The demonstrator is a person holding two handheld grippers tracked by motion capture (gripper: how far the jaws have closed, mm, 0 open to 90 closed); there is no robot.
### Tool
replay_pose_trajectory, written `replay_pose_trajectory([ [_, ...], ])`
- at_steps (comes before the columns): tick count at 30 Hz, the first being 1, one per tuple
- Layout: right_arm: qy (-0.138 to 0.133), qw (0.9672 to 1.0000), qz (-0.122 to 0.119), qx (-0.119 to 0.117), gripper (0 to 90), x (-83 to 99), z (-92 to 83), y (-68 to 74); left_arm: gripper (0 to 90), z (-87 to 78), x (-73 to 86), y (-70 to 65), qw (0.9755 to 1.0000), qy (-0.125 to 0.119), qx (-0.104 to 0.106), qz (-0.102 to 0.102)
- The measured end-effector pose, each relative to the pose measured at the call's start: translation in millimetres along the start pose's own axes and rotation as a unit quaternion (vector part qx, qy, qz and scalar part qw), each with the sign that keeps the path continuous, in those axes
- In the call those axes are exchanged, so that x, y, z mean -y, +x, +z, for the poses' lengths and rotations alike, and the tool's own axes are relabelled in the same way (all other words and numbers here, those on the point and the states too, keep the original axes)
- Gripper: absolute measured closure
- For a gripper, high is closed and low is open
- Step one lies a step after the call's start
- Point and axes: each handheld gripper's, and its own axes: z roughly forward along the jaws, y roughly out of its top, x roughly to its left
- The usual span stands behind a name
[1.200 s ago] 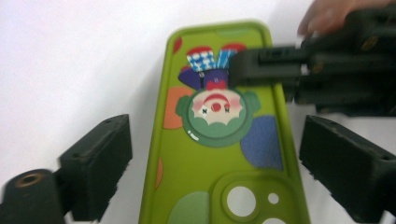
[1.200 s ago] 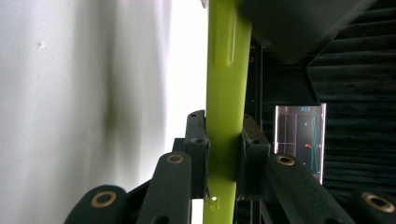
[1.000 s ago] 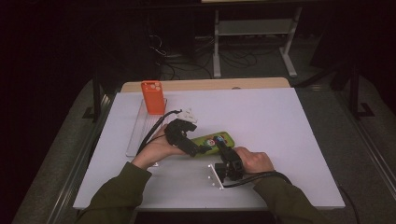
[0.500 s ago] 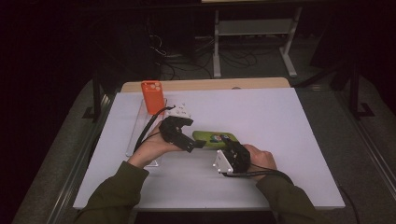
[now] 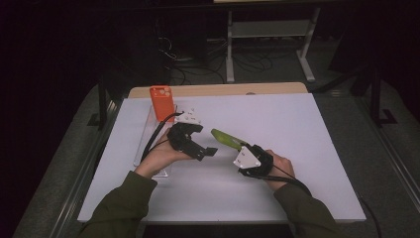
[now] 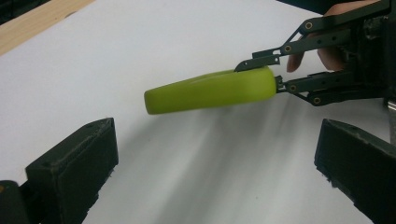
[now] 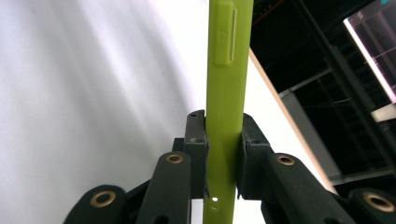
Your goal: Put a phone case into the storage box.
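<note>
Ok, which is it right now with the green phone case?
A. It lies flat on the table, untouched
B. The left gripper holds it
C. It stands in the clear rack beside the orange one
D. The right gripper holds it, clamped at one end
D: the right gripper is clamped on one end of the green phone case, lifted off the table, while the left gripper stands open and apart from it.

Phone case (image 5: 227, 139) between left tongs (image 5: 210, 150), right tongs (image 5: 241, 147); phone (image 5: 161, 101) behind.
</note>
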Motion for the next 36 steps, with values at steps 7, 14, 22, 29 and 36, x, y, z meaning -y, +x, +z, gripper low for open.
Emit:
replay_pose_trajectory([
  [7, -0.007, 0.997, 0.068, -0.036, 75.9, 0.1, -0.1, -7.4, 0.0, -1.5, -0.4, 2.8, 0.9999, -0.013, -0.007, 0.007],
  [14, -0.017, 0.9846, 0.159, -0.071, 75.9, 1.3, -0.6, -16.0, 0.0, -1.5, -0.5, 3.3, 0.9995, -0.027, -0.016, -0.009],
  [22, -0.017, 0.9658, 0.238, -0.101, 75.8, 5.0, -1.1, -25.6, 0.0, 4.0, 0.9, 3.0, 0.9987, -0.036, -0.017, -0.032],
  [29, -0.016, 0.9495, 0.289, -0.121, 75.8, 8.2, -4.1, -33.2, 0.0, 9.5, -1.4, 5.0, 0.9965, -0.058, -0.018, -0.057],
  [36, -0.029, 0.9385, 0.315, -0.139, 75.9, 4.9, -7.8, -32.8, 0.0, 13.1, -5.4, 9.7, 0.9917, -0.098, -0.024, -0.079],
])
